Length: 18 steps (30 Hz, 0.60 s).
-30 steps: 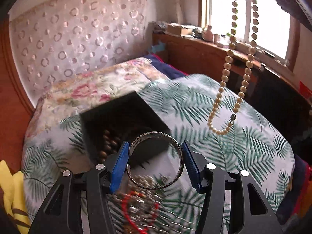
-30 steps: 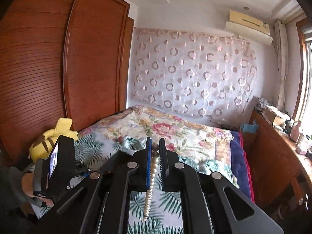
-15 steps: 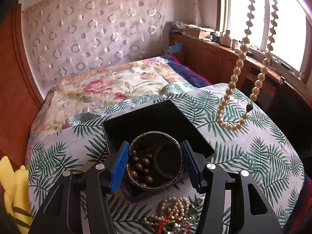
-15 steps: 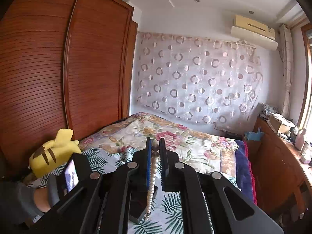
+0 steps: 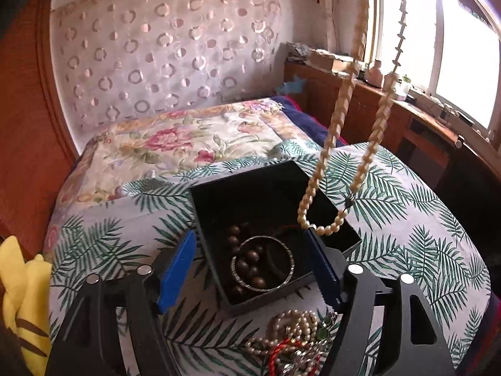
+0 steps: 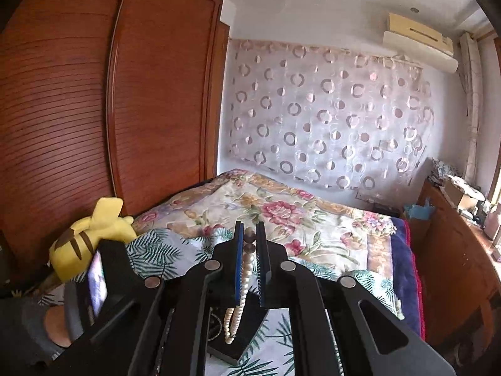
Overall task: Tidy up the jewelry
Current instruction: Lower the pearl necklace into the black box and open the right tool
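Note:
A black jewelry box (image 5: 250, 188) sits on the palm-leaf cloth. A silver bangle (image 5: 262, 266) lies in it on a string of brown wooden beads (image 5: 247, 258). My left gripper (image 5: 250, 269) is open and empty, its blue fingers either side of the box's near end. My right gripper (image 6: 249, 238) is shut on a cream pearl necklace (image 6: 242, 277), which hangs down over the box's right side in the left wrist view (image 5: 339, 112). A tangle of loose jewelry (image 5: 292, 341) lies in front of the box.
The palm-leaf cloth (image 5: 422, 219) lies over a floral bedspread (image 5: 188, 138). A yellow plush toy (image 6: 87, 235) sits at the left. A wooden wardrobe (image 6: 94, 109) stands to the left, and a wooden sideboard (image 5: 407, 125) under the window to the right.
My left gripper has opened and let the bangle drop into the box. The pearl necklace has moved left, over the box's right side.

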Available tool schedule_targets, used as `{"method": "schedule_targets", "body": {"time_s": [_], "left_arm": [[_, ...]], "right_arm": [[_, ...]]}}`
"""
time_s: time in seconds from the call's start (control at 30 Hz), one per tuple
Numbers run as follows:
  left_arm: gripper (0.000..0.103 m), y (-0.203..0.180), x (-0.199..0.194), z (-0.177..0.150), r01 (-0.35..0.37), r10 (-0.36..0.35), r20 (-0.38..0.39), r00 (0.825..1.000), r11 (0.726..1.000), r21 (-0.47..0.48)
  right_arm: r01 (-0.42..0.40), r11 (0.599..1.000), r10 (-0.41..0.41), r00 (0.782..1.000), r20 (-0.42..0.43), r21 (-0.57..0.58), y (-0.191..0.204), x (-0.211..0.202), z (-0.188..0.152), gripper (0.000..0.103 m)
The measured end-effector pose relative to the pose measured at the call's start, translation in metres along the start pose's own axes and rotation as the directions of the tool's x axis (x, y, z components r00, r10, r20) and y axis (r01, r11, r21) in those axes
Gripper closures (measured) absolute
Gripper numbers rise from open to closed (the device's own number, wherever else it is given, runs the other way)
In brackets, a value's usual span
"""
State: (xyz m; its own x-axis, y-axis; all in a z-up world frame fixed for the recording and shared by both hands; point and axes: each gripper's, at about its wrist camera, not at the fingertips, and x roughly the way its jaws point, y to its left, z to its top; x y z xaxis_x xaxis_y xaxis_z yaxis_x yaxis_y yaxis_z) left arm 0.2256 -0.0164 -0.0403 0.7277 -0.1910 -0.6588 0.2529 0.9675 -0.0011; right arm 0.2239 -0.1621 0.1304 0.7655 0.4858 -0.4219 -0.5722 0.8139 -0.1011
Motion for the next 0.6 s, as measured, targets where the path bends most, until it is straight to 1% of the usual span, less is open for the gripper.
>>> {"method": "schedule_targets", "body": {"time_s": [0.2, 0.37, 0.43, 0.6], "left_arm": [[0.032, 0.011, -0.014, -0.004, -0.019, 0.019, 0.025, 0.999, 1.0, -0.017], [0.029, 0.012, -0.022, -0.01, -0.034, 0.035, 0.037, 0.999, 0.999, -0.024], [0.026, 0.014, -0.025, -0.014, -0.033, 0.034, 0.043, 0.998, 0.999, -0.03], [0.026, 0.016, -0.028, -0.031, -0.036, 0.038, 0.039, 0.999, 0.998, -0.041]], "right_arm": [[-0.016, 1.0, 0.016, 0.998, -0.059, -0.001, 0.006, 0.021, -0.023, 0.094], [-0.036, 0.999, 0.036, 0.991, -0.129, 0.008, 0.011, 0.041, -0.048, 0.094], [-0.04, 0.999, 0.041, 0.988, -0.15, 0.012, 0.013, 0.049, -0.057, 0.094], [-0.052, 0.998, 0.057, 0.978, -0.199, 0.028, 0.02, 0.064, -0.08, 0.094]]}}
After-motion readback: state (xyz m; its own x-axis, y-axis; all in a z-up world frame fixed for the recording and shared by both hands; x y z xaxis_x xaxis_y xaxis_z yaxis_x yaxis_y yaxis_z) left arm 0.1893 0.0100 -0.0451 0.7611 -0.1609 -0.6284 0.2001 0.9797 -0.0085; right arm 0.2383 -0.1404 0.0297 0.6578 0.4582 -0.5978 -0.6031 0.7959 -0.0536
